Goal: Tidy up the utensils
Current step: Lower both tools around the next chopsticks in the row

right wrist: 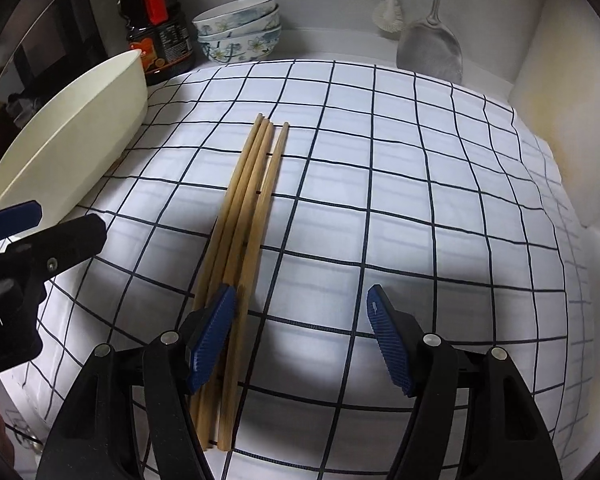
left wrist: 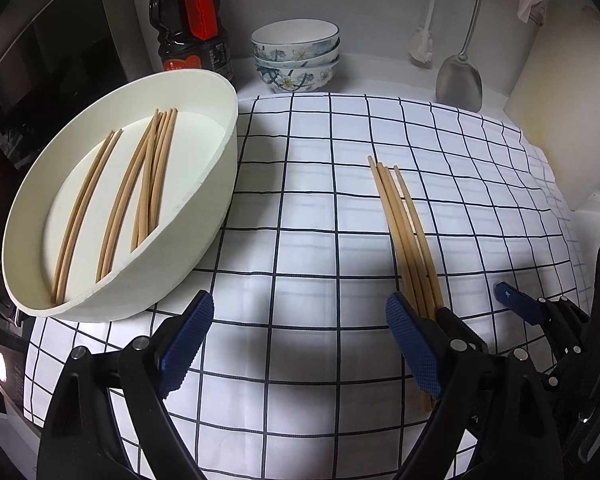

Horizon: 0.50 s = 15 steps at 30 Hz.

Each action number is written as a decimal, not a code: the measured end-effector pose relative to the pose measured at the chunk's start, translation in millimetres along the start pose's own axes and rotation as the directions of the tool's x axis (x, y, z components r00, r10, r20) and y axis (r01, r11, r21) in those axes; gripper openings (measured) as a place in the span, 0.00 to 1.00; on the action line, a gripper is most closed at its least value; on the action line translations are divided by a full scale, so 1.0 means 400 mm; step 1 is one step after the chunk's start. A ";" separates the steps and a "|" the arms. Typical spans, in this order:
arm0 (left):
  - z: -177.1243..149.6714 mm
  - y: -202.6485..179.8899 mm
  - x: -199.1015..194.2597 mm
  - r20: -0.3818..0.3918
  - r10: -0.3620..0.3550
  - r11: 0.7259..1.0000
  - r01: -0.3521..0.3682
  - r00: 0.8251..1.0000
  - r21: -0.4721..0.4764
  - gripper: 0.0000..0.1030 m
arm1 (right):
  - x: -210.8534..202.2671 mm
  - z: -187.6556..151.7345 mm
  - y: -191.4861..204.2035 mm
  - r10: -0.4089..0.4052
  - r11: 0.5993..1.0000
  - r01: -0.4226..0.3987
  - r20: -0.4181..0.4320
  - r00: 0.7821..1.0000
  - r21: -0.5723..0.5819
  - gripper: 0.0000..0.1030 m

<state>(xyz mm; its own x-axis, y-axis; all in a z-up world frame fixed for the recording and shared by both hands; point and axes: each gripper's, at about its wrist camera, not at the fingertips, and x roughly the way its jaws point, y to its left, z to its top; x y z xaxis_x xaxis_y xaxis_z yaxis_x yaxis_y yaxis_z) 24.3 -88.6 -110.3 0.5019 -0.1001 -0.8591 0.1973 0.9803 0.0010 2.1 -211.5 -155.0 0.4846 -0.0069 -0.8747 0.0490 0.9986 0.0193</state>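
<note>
Both cameras sit low and close over the worktop [left wrist: 300, 200], facing the back wall. The left wrist view looks from beside the white tub [left wrist: 220, 184]; the right wrist view sits rightward. Both share the loose chopsticks [left wrist: 404, 220] [right wrist: 248, 208] and stacked bowls [left wrist: 296, 56] [right wrist: 240, 28].

Seen along the right gripper [right wrist: 300, 320], blue-padded jaws spread wide above a white cloth with a dark grid [right wrist: 380, 200]. Four wooden chopsticks [right wrist: 244, 240] lying bundled on the cloth, running from under the left pad [right wrist: 212, 336] toward the far side, tips fanned slightly. At near left, the left gripper [right wrist: 40, 236], one blue pad and one black finger in view, held close to the outer wall of a white oval tub [right wrist: 80, 136]. Along the far wall, a dark sauce bottle with a red handle [right wrist: 156, 20], stacked floral bowls [right wrist: 240, 28], a white brush [right wrist: 390, 12] and a metal spatula [right wrist: 430, 44].
</note>
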 end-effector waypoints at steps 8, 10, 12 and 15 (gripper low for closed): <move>-0.001 -0.021 0.017 -0.008 -0.009 1.000 0.009 1.000 0.010 0.84 | 0.011 0.002 -0.031 -0.019 1.000 0.019 0.007 1.000 0.001 0.63; 0.000 -0.031 0.025 -0.008 -0.009 1.000 0.009 1.000 0.015 0.84 | 0.011 0.001 -0.050 -0.023 1.000 0.022 0.011 1.000 0.020 0.63; 0.001 -0.044 0.040 -0.011 -0.010 1.000 0.010 1.000 0.020 0.84 | 0.011 0.000 -0.074 -0.034 0.999 0.033 0.015 0.999 0.037 0.63; 0.002 -0.064 0.061 -0.017 -0.006 0.999 0.006 1.000 0.033 0.84 | 0.009 -0.001 -0.104 -0.052 0.997 0.051 0.018 0.998 0.057 0.63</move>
<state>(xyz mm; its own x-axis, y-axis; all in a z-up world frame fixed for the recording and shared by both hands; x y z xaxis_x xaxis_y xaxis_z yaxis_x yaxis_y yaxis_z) 32.2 -116.2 -131.0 0.4862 -0.1028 -0.8678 0.2282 0.9735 0.0125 1.6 -253.1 -159.0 0.4973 -0.0601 -0.8655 0.1235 0.9923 0.0020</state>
